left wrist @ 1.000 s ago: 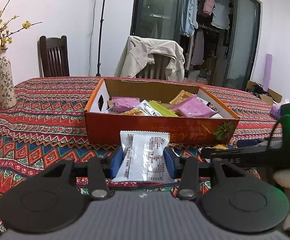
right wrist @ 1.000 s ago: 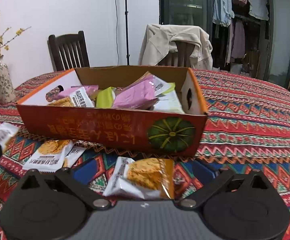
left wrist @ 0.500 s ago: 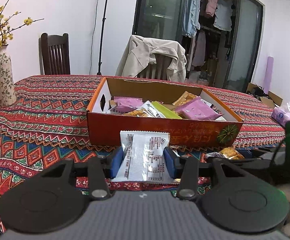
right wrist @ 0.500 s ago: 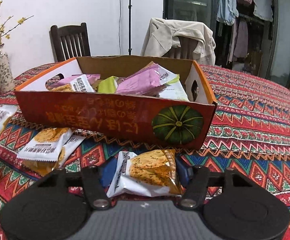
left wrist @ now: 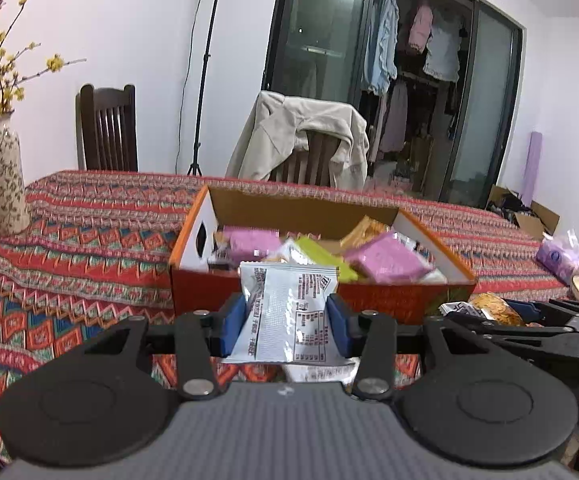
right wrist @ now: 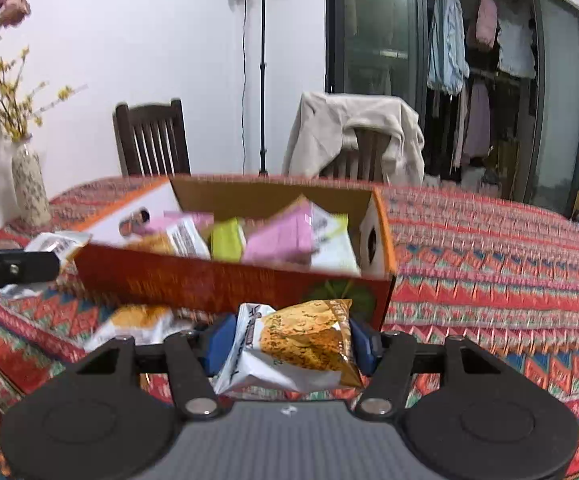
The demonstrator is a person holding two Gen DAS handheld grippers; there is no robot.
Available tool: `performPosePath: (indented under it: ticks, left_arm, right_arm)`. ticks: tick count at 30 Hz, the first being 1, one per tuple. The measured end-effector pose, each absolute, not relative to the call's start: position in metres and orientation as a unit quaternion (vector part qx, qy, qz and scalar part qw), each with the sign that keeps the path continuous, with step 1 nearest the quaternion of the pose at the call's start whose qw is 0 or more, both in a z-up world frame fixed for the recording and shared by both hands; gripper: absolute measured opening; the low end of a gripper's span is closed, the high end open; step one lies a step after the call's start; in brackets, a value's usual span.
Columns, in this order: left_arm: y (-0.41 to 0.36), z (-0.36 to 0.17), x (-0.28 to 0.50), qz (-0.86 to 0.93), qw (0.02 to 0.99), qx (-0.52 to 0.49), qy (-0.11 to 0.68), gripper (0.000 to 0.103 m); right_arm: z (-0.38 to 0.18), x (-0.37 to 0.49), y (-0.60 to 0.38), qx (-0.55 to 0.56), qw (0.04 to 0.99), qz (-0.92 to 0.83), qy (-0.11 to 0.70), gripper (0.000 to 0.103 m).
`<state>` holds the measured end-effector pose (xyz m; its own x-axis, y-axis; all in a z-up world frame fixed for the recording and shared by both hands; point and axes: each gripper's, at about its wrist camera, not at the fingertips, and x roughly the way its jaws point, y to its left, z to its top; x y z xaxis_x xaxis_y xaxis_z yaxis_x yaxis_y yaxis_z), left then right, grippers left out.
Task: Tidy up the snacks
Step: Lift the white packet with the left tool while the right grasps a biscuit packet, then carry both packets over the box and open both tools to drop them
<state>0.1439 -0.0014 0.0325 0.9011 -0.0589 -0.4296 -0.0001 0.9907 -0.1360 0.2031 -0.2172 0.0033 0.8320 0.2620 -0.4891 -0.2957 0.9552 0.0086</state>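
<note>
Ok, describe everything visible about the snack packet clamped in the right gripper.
The snack packet is a crinkled, glossy foil pouch, white on its left part with dark lettering, and printed orange-gold with a picture of crumbly biscuit on the right. It sits tilted, raised off the patterned tablecloth, just in front of the orange box. The right gripper has closed on it: the blue pads press its two side edges.

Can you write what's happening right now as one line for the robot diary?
left hand-held gripper: shut on white snack packet | right hand-held gripper: just closed on orange snack packet | orange box: ahead, partly filled
</note>
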Motion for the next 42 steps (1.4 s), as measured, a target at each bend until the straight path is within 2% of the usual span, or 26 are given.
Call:
performPosePath:
  ticks: [9, 19, 29, 37, 40, 41, 42]
  left_arm:
    - [-0.006, 0.064, 0.182, -0.014, 0.977, -0.064, 0.201, 0.046]
    - [-0.013, 0.079, 0.233, -0.002, 0.981, -0.069, 0.181, 0.046]
    - [-0.001, 0.047, 0.301, 0.034, 0.974, -0.090, 0.205, 0.046]
    - [0.001, 0.026, 0.312, 0.037, 0.970, -0.084, 0.225, 0.046]
    - [0.003, 0.025, 0.308, 0.036, 0.972, -0.088, 0.217, 0.048]
    - [0.003, 0.025, 0.306, 0.034, 0.973, -0.088, 0.212, 0.054]
    - [0.003, 0.027, 0.304, 0.033, 0.974, -0.087, 0.206, 0.067]
  right_arm:
    - [0.042, 0.230, -0.213, -0.018, 0.964, 0.153, 0.216, 0.059]
    - [0.058, 0.287, -0.200, 0.005, 0.967, 0.141, 0.211, 0.059]
    - [0.031, 0.335, -0.200, 0.038, 0.970, 0.134, 0.201, 0.059]
    - [0.013, 0.343, -0.199, 0.038, 0.964, 0.147, 0.220, 0.060]
    - [0.010, 0.346, -0.198, 0.039, 0.962, 0.148, 0.228, 0.063]
    - [0.009, 0.346, -0.199, 0.041, 0.961, 0.149, 0.229, 0.069]
    - [0.009, 0.345, -0.199, 0.044, 0.961, 0.149, 0.229, 0.071]
